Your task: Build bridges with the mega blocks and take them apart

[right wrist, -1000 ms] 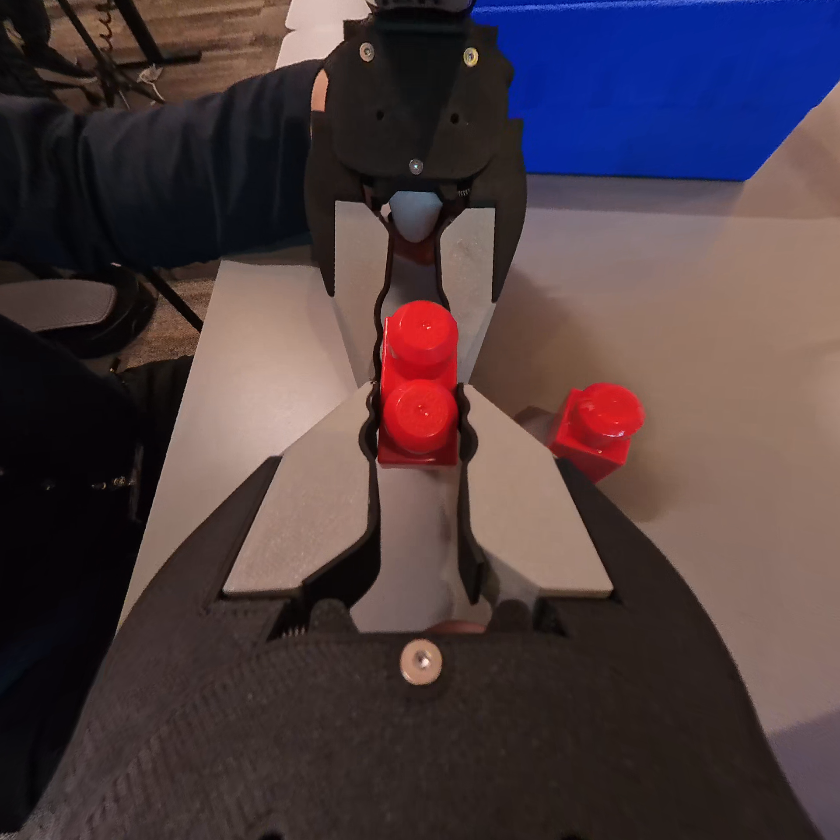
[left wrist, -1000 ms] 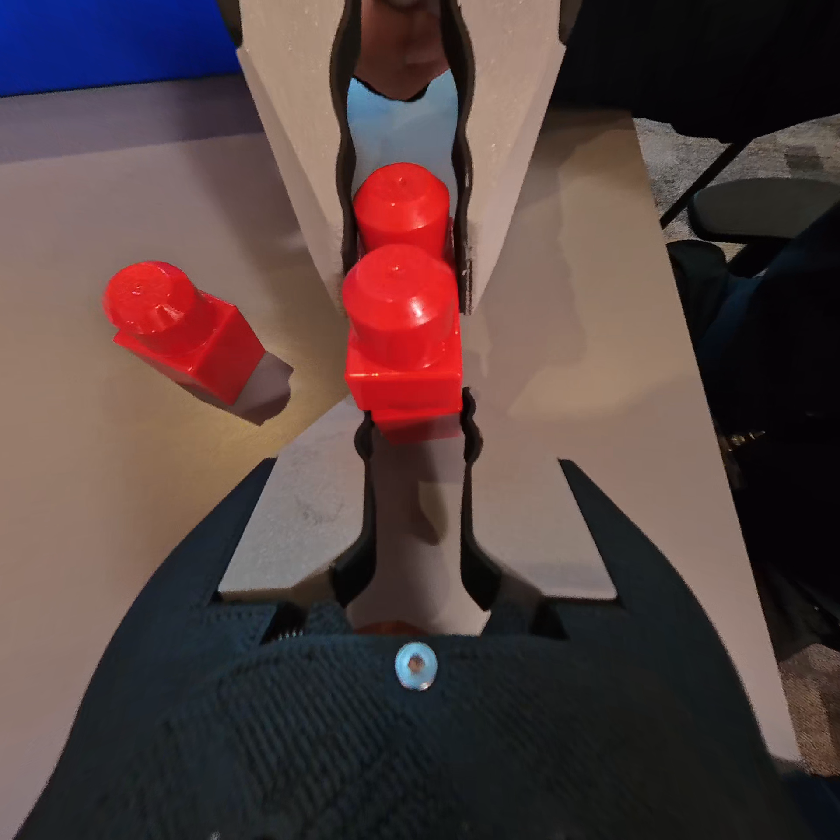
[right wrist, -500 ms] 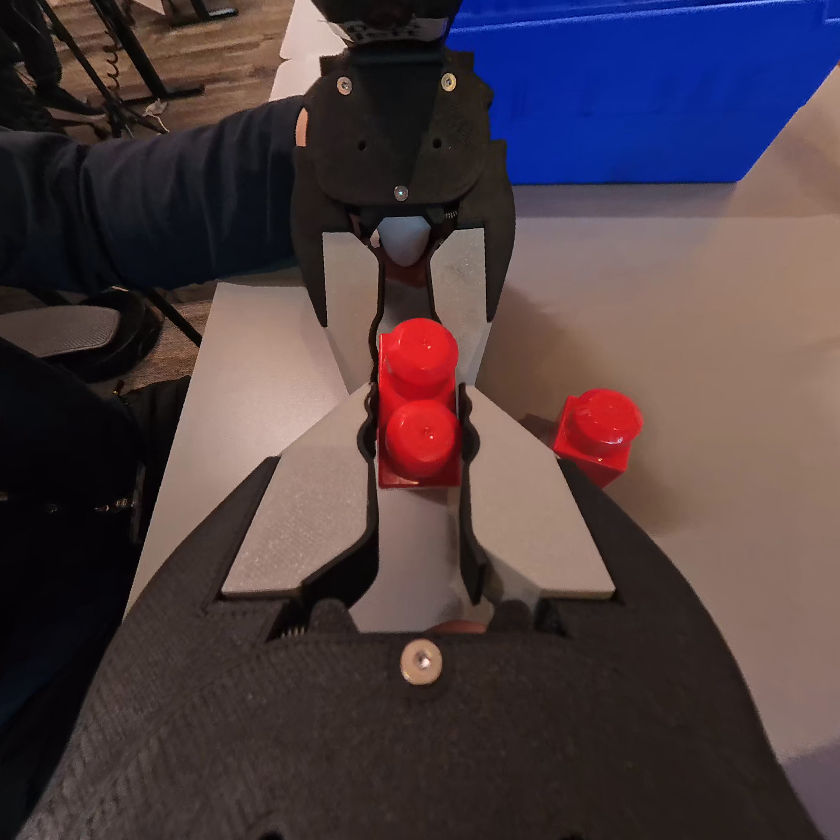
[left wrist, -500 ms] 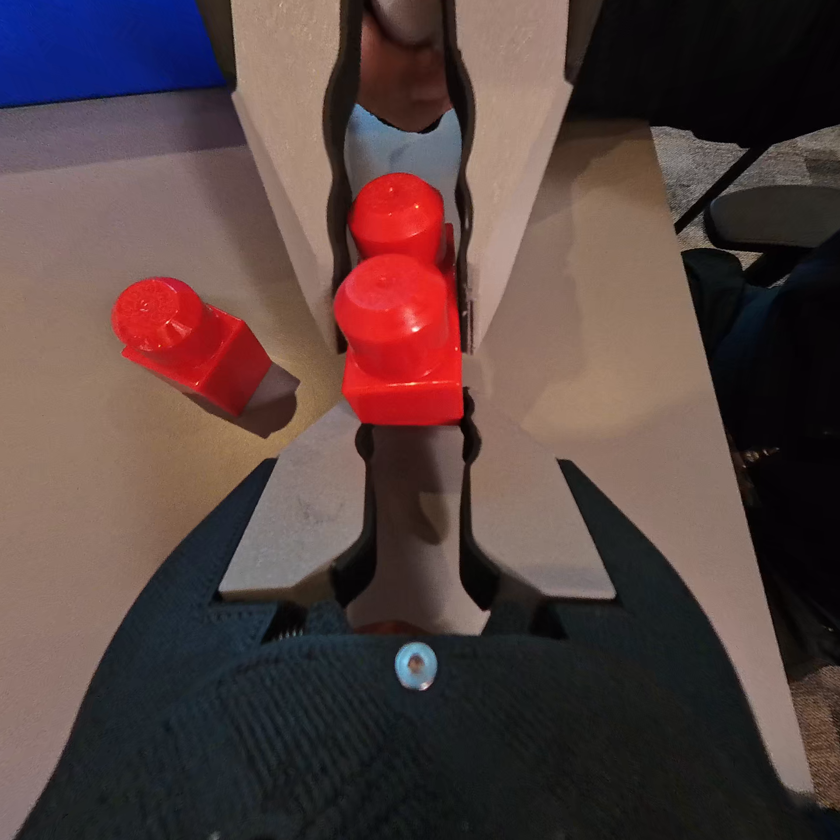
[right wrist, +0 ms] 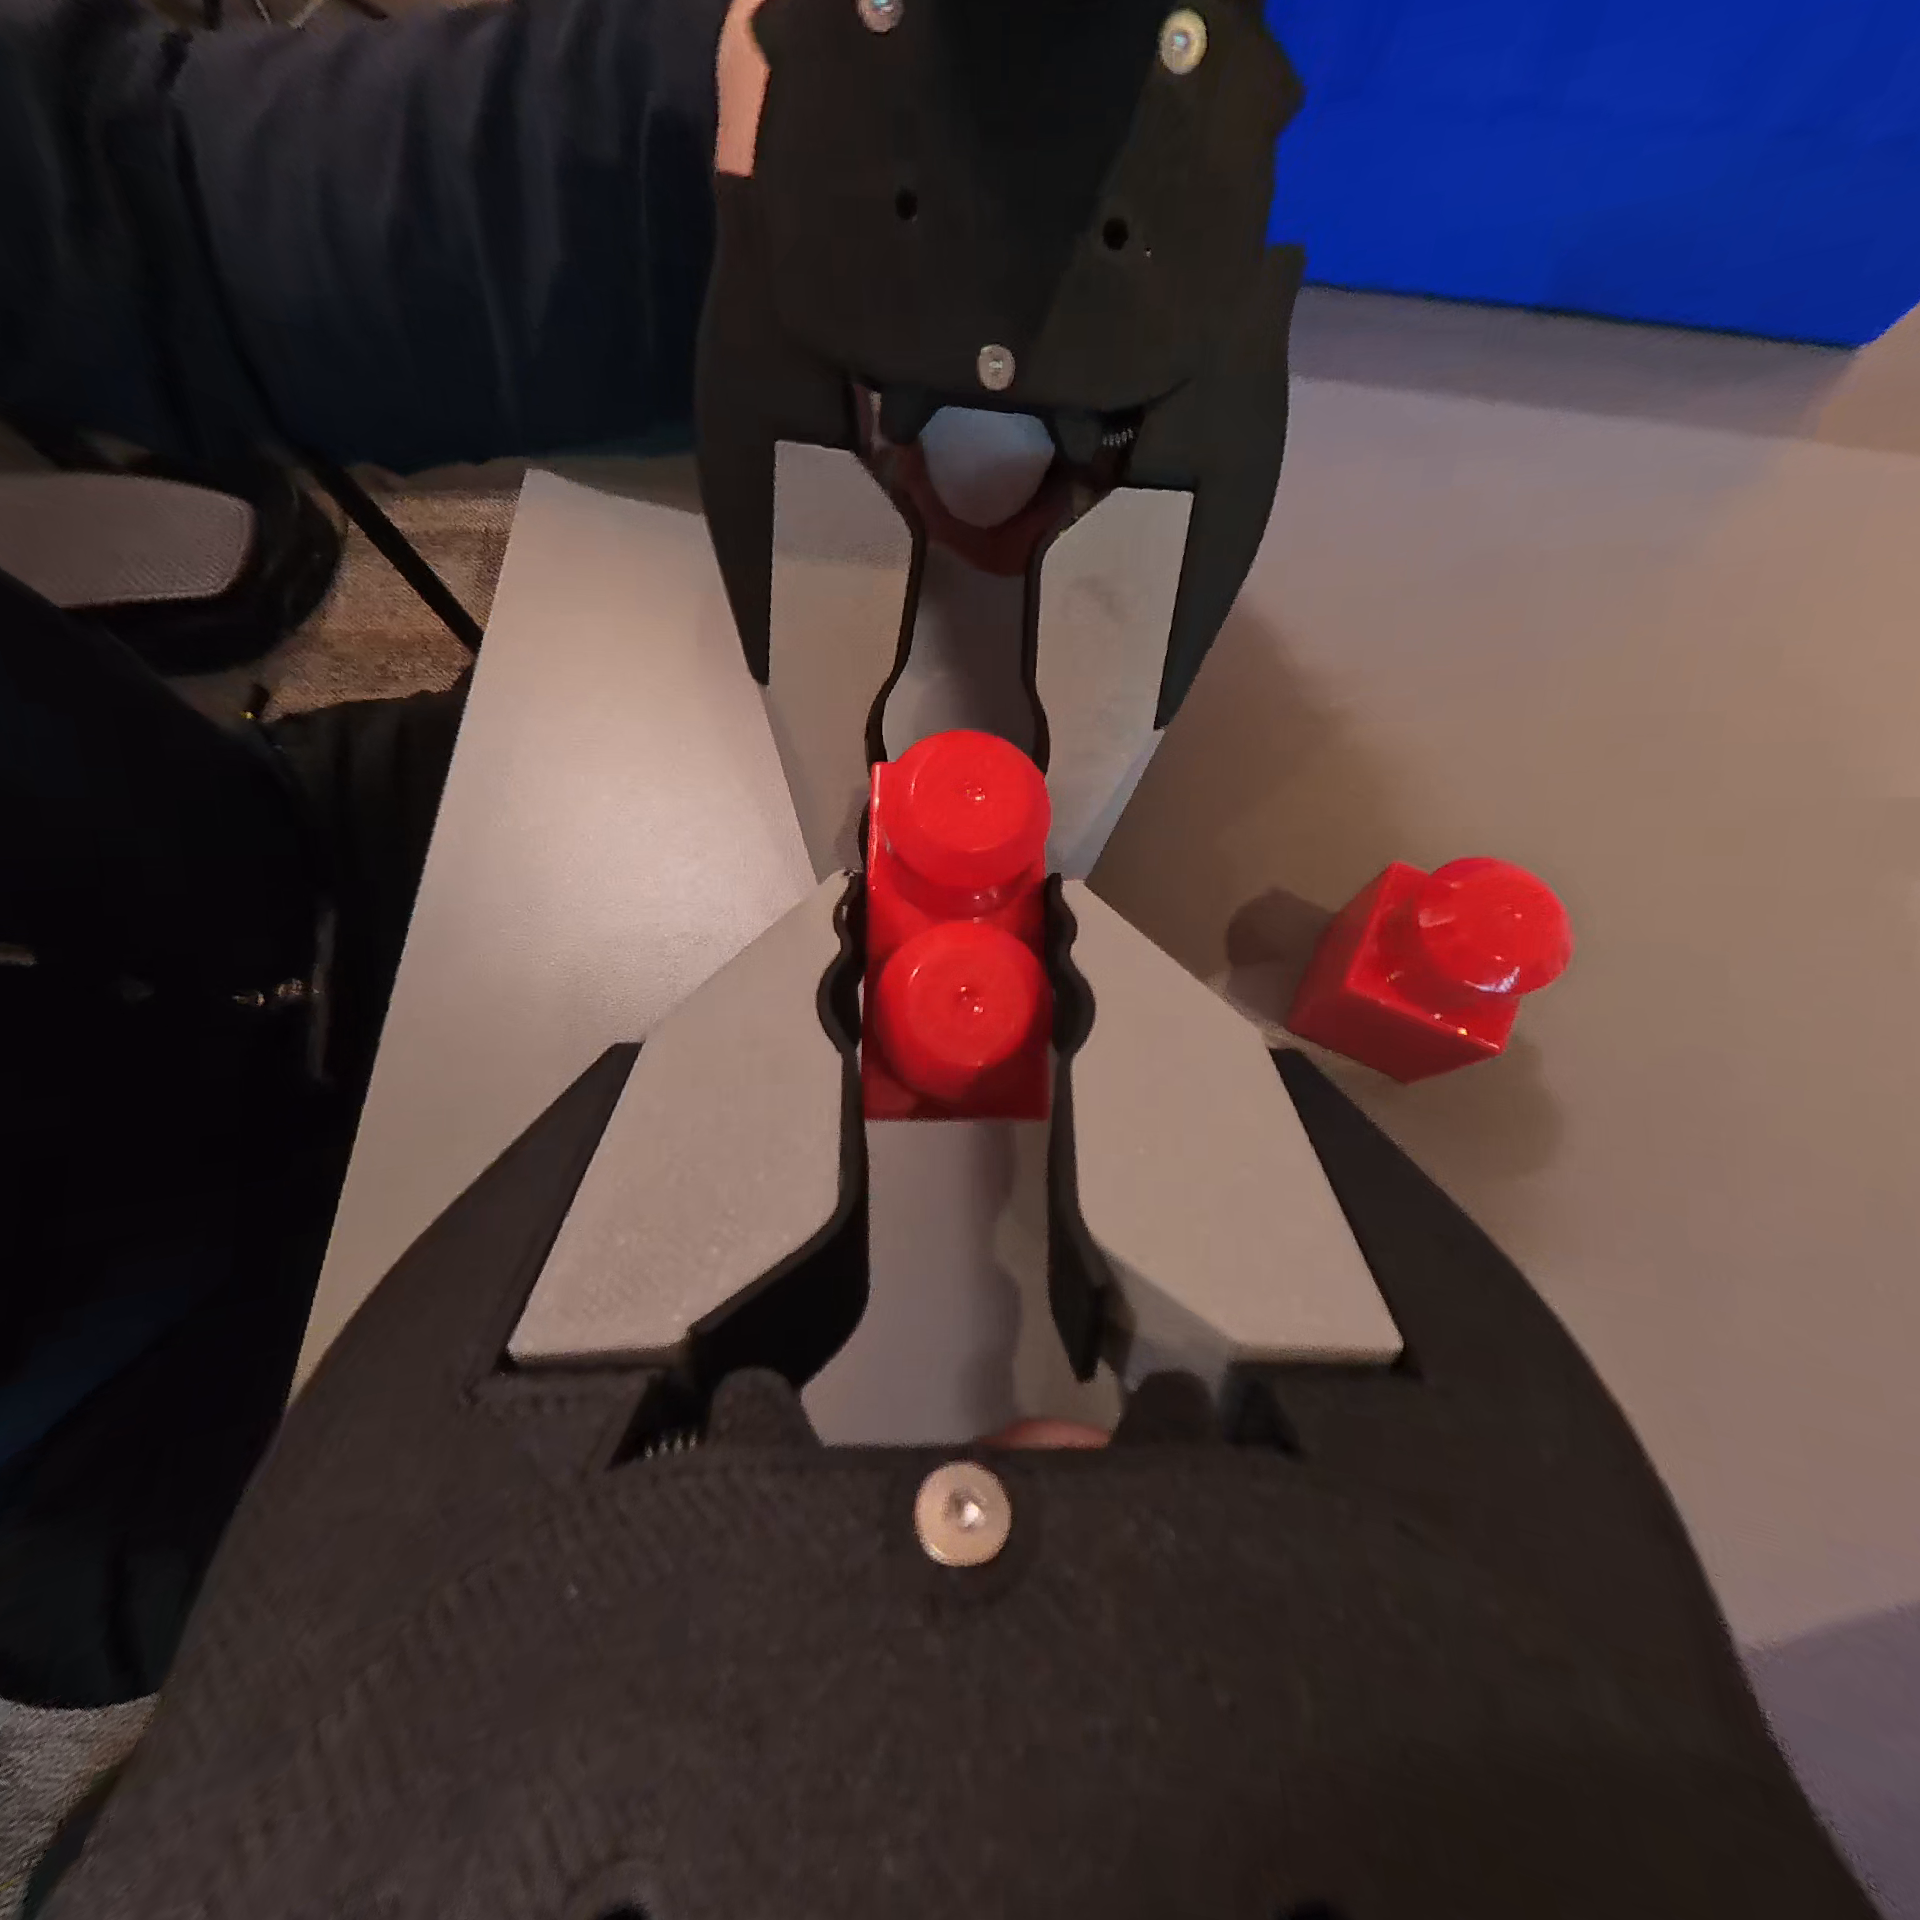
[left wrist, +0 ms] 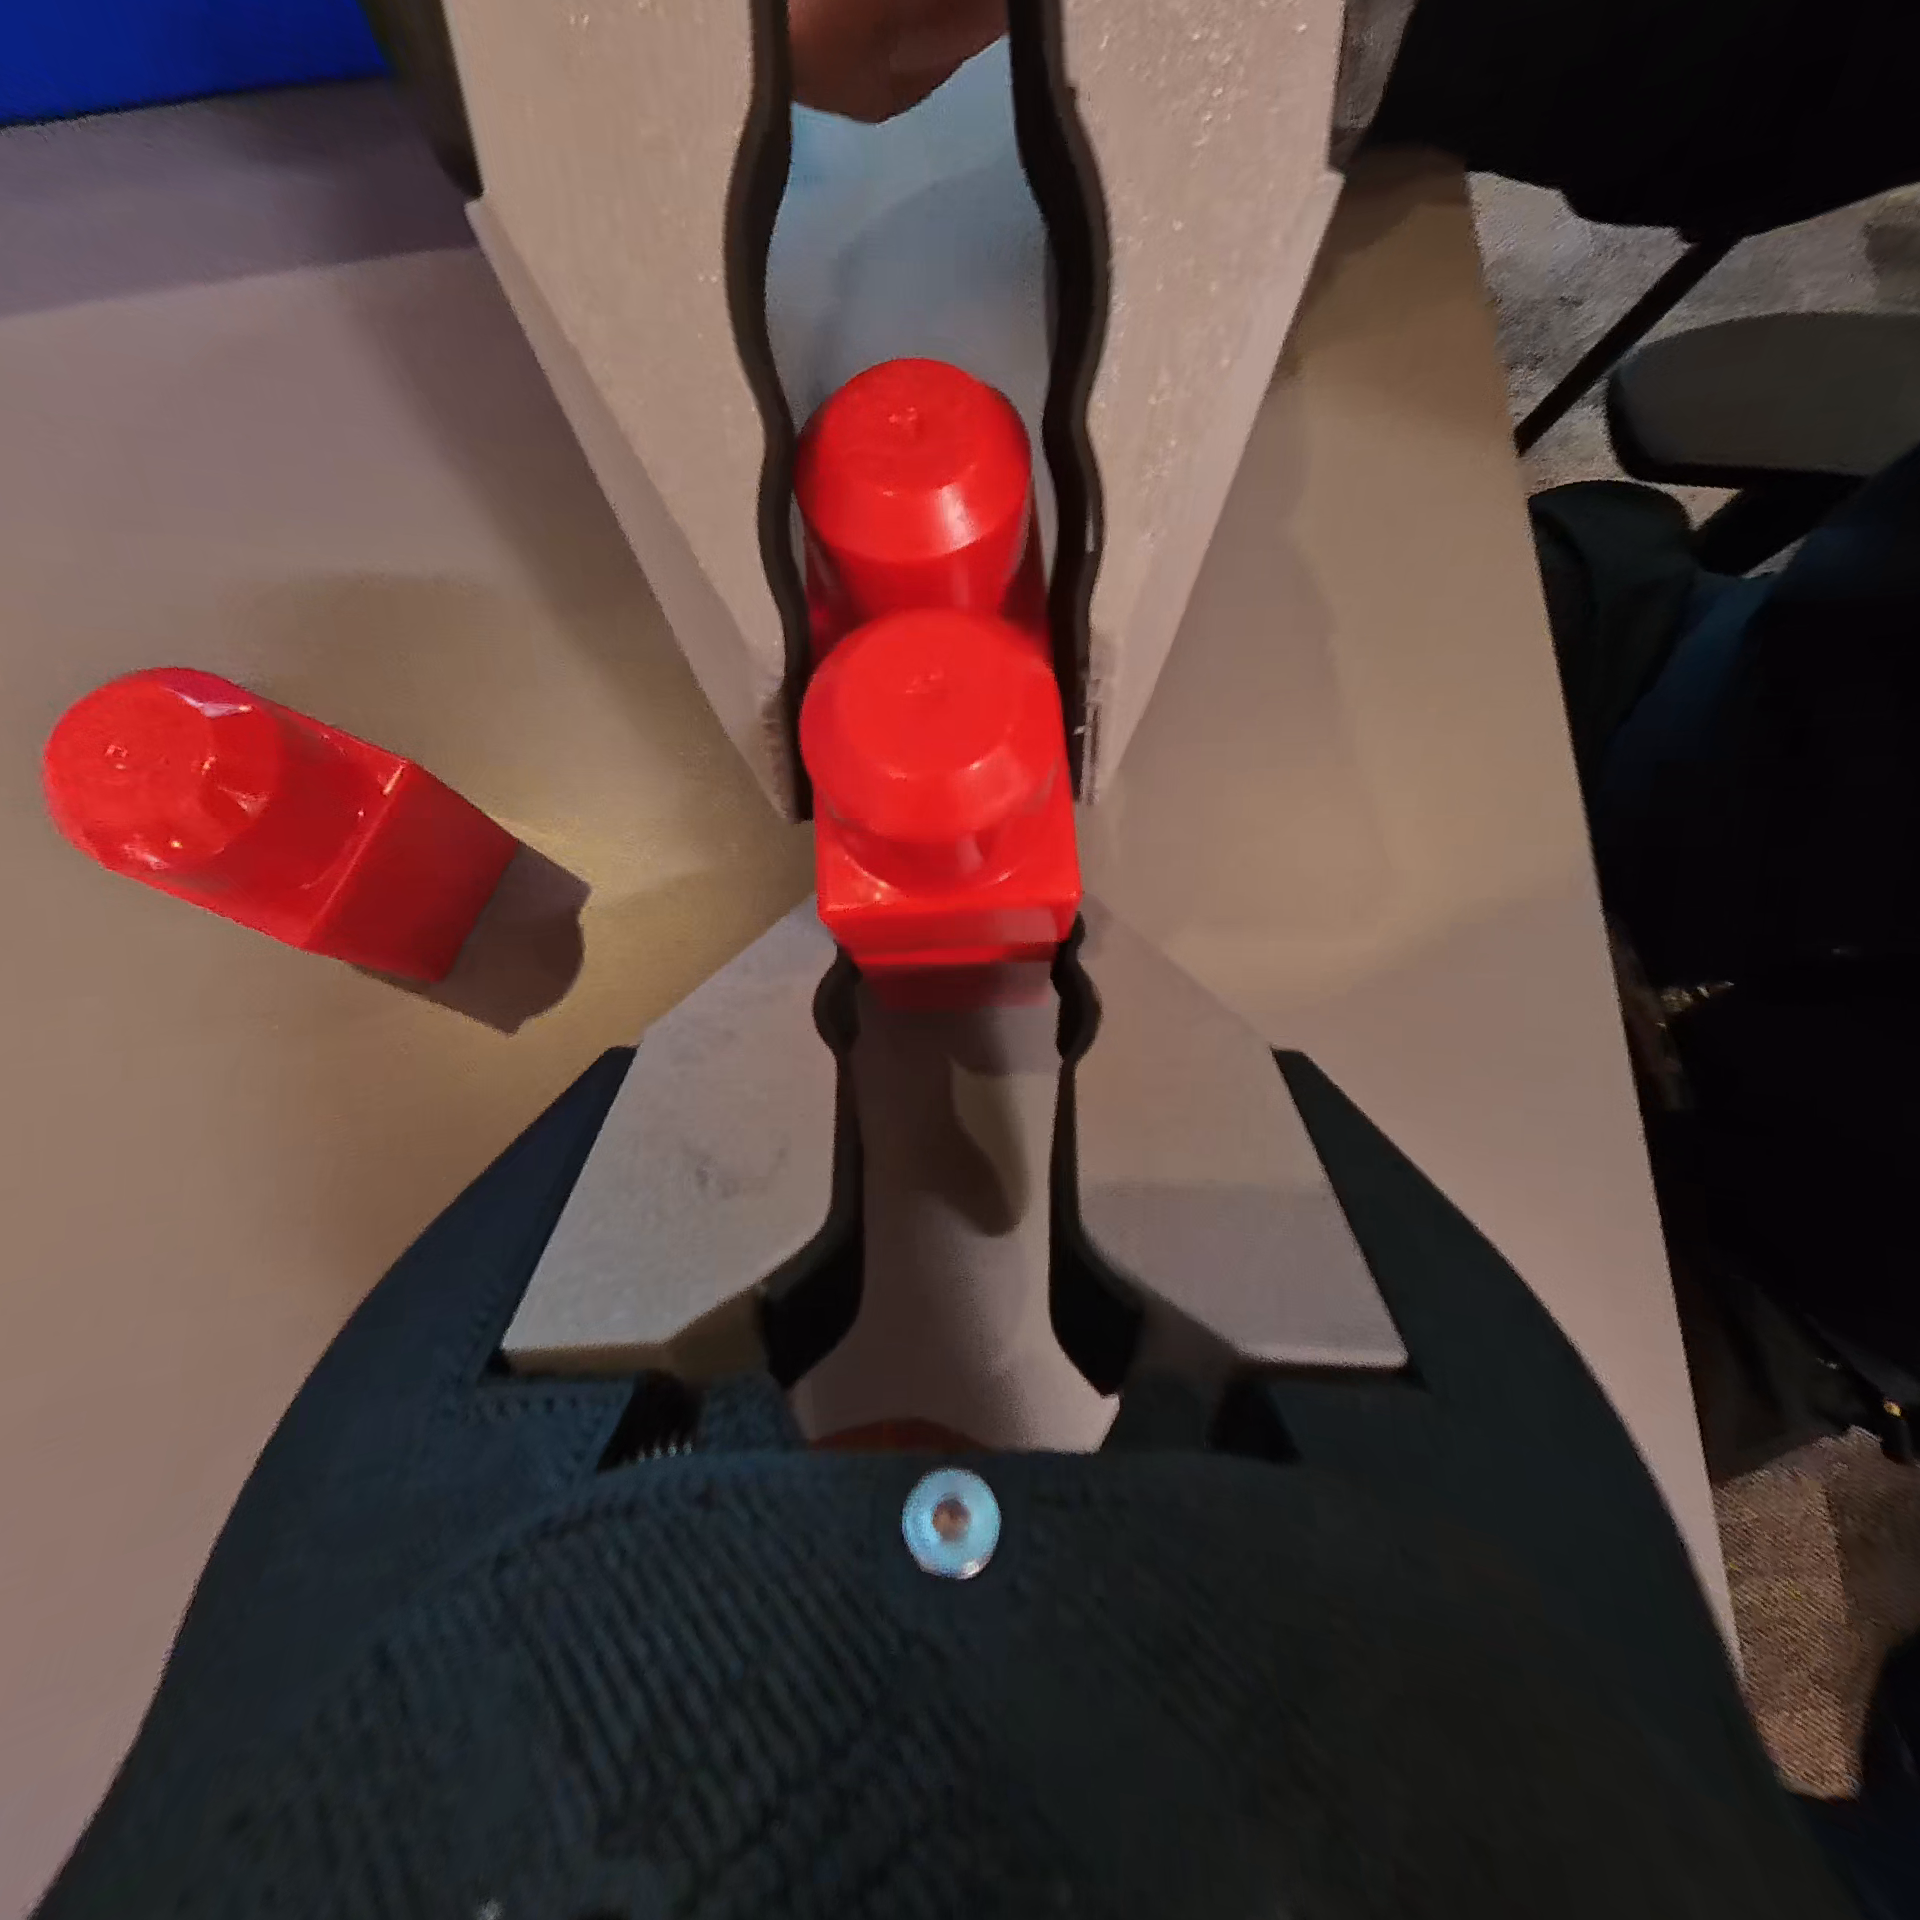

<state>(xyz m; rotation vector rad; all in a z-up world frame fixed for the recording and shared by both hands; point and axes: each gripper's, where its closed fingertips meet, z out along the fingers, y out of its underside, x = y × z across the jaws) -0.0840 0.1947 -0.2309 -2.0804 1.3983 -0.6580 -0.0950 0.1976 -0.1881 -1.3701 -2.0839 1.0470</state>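
A red two-stud block (right wrist: 956,935) is held level above the grey table (right wrist: 1558,623). My right gripper (right wrist: 951,956) is shut on its near end, with both pads against its sides. My left gripper (left wrist: 956,987) faces it from the other side. It is shut on a lower red block (left wrist: 956,977) that sits under the two-stud block (left wrist: 935,727) and is mostly hidden by it. The right gripper's fingers (left wrist: 623,416) reach in from the top of the left wrist view. A loose red single-stud block (left wrist: 281,821) lies tilted on the table; it also shows in the right wrist view (right wrist: 1423,977).
A blue bin (right wrist: 1610,156) stands at the far side of the table. The table edge (left wrist: 1558,831) runs close by, with a chair (left wrist: 1766,395) and floor beyond it. A person's dark sleeve (right wrist: 416,208) reaches behind the left gripper's body (right wrist: 997,208).
Both grippers stay shut on their blocks. Both cameras have drawn closer to the blocks. A strip of the lower block shows under the two-stud block again, as it did a second ago.
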